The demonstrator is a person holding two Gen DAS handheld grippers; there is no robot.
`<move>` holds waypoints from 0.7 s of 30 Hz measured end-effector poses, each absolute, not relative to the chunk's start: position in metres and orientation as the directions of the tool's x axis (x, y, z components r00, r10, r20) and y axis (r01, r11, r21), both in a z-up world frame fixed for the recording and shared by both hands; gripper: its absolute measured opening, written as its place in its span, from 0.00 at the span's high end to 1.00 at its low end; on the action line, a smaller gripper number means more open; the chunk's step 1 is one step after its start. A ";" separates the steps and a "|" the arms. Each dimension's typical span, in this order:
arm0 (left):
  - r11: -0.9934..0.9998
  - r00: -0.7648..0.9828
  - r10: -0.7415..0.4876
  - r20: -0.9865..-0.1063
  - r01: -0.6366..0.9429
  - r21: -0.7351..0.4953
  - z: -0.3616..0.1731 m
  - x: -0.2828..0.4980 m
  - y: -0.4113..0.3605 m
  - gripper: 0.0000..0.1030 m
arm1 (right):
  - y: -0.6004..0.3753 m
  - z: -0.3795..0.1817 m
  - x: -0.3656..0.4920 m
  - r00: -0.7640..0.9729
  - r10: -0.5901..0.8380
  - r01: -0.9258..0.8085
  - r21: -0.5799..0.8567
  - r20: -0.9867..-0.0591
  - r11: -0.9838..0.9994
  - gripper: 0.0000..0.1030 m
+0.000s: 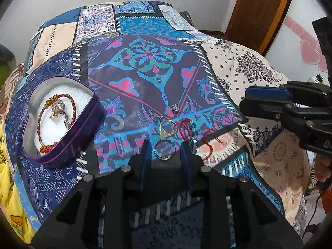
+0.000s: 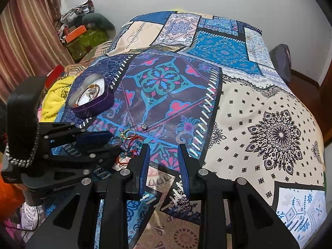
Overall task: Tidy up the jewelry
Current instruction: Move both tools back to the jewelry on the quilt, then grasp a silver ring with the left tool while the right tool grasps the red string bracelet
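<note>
Left gripper [image 1: 165,150] stands open, empty, fingers straddling the silver ring [image 1: 164,150] right of the heart-shaped tin [image 1: 62,151]. Close squarely on the rim to avoid pinching the bedspread [image 1: 145,78]. Right gripper [image 2: 164,155] also open, empty.

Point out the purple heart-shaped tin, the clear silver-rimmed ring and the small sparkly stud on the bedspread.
Purple heart-shaped tin [image 1: 83,128], left wrist view, outer side wall.
Clear silver-rimmed ring [image 1: 165,149], left wrist view, its clear middle.
Small sparkly stud [image 1: 175,108], left wrist view, its top.

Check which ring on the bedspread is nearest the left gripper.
The silver ring, lying between the fingertips of the open left gripper. The gold ring sits just beyond it; the small stone ring lies farthest out.
</note>
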State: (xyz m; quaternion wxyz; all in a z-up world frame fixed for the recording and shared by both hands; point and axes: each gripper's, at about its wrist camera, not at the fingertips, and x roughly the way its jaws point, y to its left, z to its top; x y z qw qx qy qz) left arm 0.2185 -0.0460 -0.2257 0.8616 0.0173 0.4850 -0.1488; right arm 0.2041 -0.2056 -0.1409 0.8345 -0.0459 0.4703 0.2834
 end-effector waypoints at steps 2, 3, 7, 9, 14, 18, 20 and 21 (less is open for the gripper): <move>0.954 0.489 -0.248 -0.836 0.271 -0.124 -0.226 0.219 -0.044 0.80 | -0.204 -0.141 0.204 0.390 0.439 -0.517 0.202 -0.810 0.832 0.69; 0.954 0.489 -0.253 -0.835 0.271 -0.130 -0.226 0.219 -0.043 0.80 | -0.203 -0.142 0.204 0.388 0.445 -0.518 0.209 -0.807 0.830 0.62; 0.957 0.501 -0.246 -0.830 0.260 -0.127 -0.223 0.214 -0.038 0.80 | -0.193 -0.144 0.204 0.371 0.469 -0.532 0.230 -0.802 0.815 0.59; 0.960 0.509 -0.242 -0.826 0.246 -0.130 -0.221 0.210 -0.032 0.80 | -0.185 -0.148 0.205 0.359 0.471 -0.541 0.231 -0.806 0.809 0.59; 0.965 0.519 -0.240 -0.820 0.218 -0.145 -0.217 0.202 -0.015 0.80 | -0.161 -0.162 0.204 0.325 0.459 -0.571 0.215 -0.827 0.792 0.59; 0.966 0.523 -0.244 -0.816 0.209 -0.155 -0.217 0.198 -0.008 0.80 | -0.150 -0.180 0.208 0.298 0.441 -0.567 0.214 -0.847 0.795 0.59; 0.965 0.525 -0.248 -0.814 0.208 -0.160 -0.217 0.198 -0.007 0.80 | -0.149 -0.182 0.206 0.311 0.432 -0.570 0.198 -0.846 0.798 0.59; 0.965 0.526 -0.248 -0.814 0.207 -0.160 -0.218 0.198 -0.007 0.80 | -0.149 -0.182 0.205 0.319 0.428 -0.571 0.189 -0.845 0.799 0.60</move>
